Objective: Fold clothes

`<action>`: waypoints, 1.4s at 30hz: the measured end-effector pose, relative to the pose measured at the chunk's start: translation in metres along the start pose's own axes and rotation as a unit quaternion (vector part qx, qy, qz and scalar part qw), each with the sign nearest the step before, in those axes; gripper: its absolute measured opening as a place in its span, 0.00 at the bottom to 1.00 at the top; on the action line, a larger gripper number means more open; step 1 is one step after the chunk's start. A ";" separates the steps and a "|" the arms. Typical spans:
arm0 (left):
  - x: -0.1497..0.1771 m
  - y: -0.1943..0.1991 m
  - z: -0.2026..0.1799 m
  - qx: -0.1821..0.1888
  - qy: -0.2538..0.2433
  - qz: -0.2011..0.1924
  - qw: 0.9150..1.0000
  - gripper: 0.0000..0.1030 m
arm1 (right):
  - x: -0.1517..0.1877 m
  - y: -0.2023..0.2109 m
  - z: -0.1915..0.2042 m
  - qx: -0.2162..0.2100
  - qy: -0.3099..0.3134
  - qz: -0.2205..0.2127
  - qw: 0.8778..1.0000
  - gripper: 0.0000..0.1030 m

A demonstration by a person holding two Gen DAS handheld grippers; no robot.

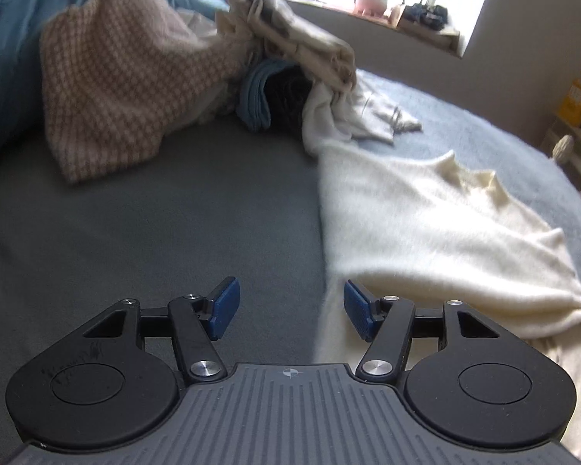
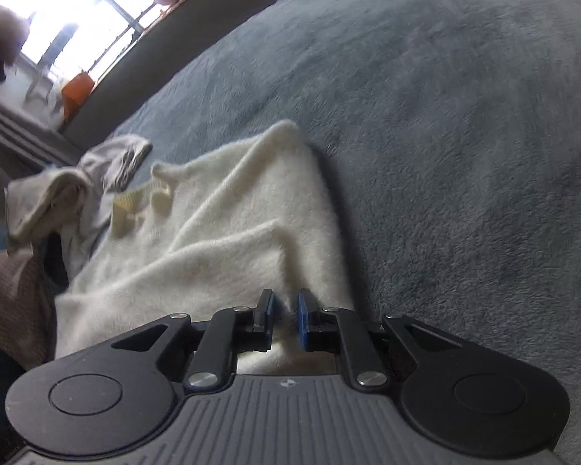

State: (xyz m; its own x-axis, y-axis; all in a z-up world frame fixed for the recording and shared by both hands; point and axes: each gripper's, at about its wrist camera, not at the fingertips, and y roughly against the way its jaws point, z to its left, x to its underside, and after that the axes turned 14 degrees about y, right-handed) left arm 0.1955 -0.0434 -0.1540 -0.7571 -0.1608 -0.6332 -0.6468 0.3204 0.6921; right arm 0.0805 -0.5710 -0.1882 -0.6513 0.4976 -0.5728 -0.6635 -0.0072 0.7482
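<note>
Cream sweater barely begun, the heap untouched

The right gripper [image 2: 284, 317] pinches an edge of the cream sweater [image 1: 437, 224], which lies rumpled and unfolded on the grey bedspread [image 1: 155, 232]; the left gripper [image 1: 290, 310] hovers empty, jaws apart. Behind it the pile of clothes [image 1: 220, 66] still waits, so I'd say nearly everything remains.

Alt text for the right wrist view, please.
The right gripper pinches the near edge of a fluffy cream sweater spread on a grey-blue blanket. More rumpled clothes lie beyond, under a bright window.
</note>
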 end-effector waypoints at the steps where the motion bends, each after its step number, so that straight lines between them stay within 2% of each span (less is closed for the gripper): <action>1: -0.003 -0.001 -0.006 0.006 -0.004 -0.010 1.000 0.58 | -0.003 0.009 0.002 0.019 0.010 -0.020 1.000 0.13; 2: -0.006 -0.004 -0.014 0.016 -0.012 -0.016 1.000 0.58 | -0.007 0.016 0.006 0.027 0.023 -0.034 0.999 0.14; 4: -0.007 -0.011 -0.036 0.035 -0.032 -0.027 0.999 0.58 | -0.016 0.023 0.026 0.012 0.071 -0.047 0.996 0.14; 6: -0.002 -0.021 -0.061 0.057 -0.072 -0.039 0.995 0.58 | -0.018 0.022 0.058 -0.003 0.137 -0.050 0.989 0.14; 8: 0.009 -0.038 -0.086 0.062 -0.129 -0.034 0.989 0.58 | -0.016 0.015 0.091 -0.016 0.200 -0.052 0.978 0.13; 10: 0.029 -0.061 -0.100 0.039 -0.183 -0.016 0.982 0.58 | -0.009 -0.003 0.108 -0.026 0.236 -0.034 0.971 0.13; 12: 0.050 -0.075 -0.100 0.025 -0.220 -0.023 0.975 0.58 | 0.007 -0.034 0.107 0.010 0.280 0.007 0.960 0.13; 13: 0.053 -0.072 -0.097 0.033 -0.221 -0.035 0.974 0.58 | 0.014 -0.045 0.101 0.017 0.292 0.018 0.956 0.11; 16: 0.038 -0.065 -0.092 0.046 -0.205 -0.018 0.977 0.58 | 0.017 -0.048 0.095 0.018 0.310 0.031 0.950 0.11; 18: 0.025 -0.060 -0.097 0.061 -0.209 -0.032 0.976 0.58 | 0.007 -0.035 0.106 0.017 0.323 0.022 0.946 0.12; 20: 0.013 -0.056 -0.102 0.075 -0.212 -0.045 0.973 0.58 | -0.003 -0.027 0.118 -0.007 0.333 0.004 0.943 0.12; 21: 0.011 -0.063 -0.108 0.072 -0.219 -0.046 0.972 0.59 | -0.006 -0.028 0.124 -0.021 0.337 -0.002 0.941 0.12; 23: 0.014 -0.086 -0.117 0.049 -0.231 -0.020 0.972 0.60 | -0.011 -0.035 0.135 -0.039 0.344 -0.009 0.938 0.13; 24: 0.019 -0.103 -0.116 0.036 -0.234 0.001 0.971 0.61 | -0.010 -0.049 0.136 -0.035 0.350 0.002 0.936 0.13; 25: 0.023 -0.110 -0.112 0.039 -0.227 -0.004 0.973 0.64 | -0.007 -0.068 0.134 -0.027 0.356 0.025 0.934 0.13; 28: 0.016 -0.103 -0.110 0.047 -0.218 -0.013 0.975 0.64 | -0.011 -0.085 0.125 -0.040 0.344 0.052 0.937 0.13; 31: 0.005 -0.094 -0.114 0.069 -0.206 -0.035 0.975 0.64 | -0.044 -0.069 0.133 -0.084 0.333 0.029 0.939 0.16; 32: 0.002 -0.092 -0.116 0.076 -0.202 -0.041 0.976 0.64 | -0.058 -0.068 0.135 -0.093 0.322 0.021 0.942 0.22; 33: -0.002 -0.095 -0.121 0.083 -0.197 -0.045 0.976 0.64 | -0.074 -0.073 0.135 -0.095 0.302 0.019 0.948 0.24; 36: -0.019 -0.116 -0.154 0.102 -0.201 -0.048 0.973 0.64 | -0.117 -0.106 0.131 -0.099 0.231 0.028 0.967 0.25; 39: -0.033 -0.143 -0.188 0.113 -0.213 -0.063 0.968 0.64 | -0.140 -0.137 0.138 -0.100 0.211 0.048 0.971 0.41; 42: -0.044 -0.175 -0.217 0.105 -0.222 -0.064 0.967 0.64 | -0.147 -0.157 0.150 -0.072 0.232 0.045 0.969 0.45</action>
State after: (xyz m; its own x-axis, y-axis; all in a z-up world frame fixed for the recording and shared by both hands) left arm 0.3224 -0.2947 -0.1721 -0.5279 0.1898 -0.8278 -0.6642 0.5152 0.5417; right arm 0.3355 -0.5129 -0.1715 -0.7823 0.0458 -0.6212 -0.6190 -0.1692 0.7670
